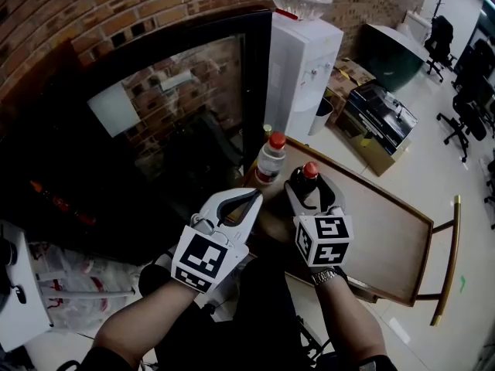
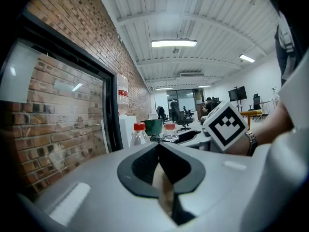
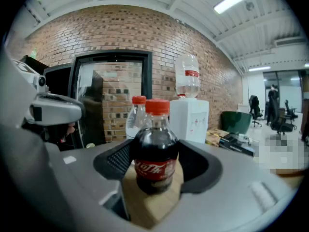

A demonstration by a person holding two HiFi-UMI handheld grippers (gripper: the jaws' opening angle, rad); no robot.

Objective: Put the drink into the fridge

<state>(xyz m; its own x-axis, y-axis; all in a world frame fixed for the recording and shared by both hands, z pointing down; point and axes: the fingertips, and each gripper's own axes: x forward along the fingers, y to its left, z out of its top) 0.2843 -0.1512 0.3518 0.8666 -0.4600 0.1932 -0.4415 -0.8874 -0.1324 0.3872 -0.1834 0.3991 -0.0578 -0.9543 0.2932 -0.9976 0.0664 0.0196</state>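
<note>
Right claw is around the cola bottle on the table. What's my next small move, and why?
Probably close the right claw on the cola bottle: it stands upright on the table between the jaws, which look spread and not yet pressing, so it cannot be lifted toward the fridge yet.
</note>
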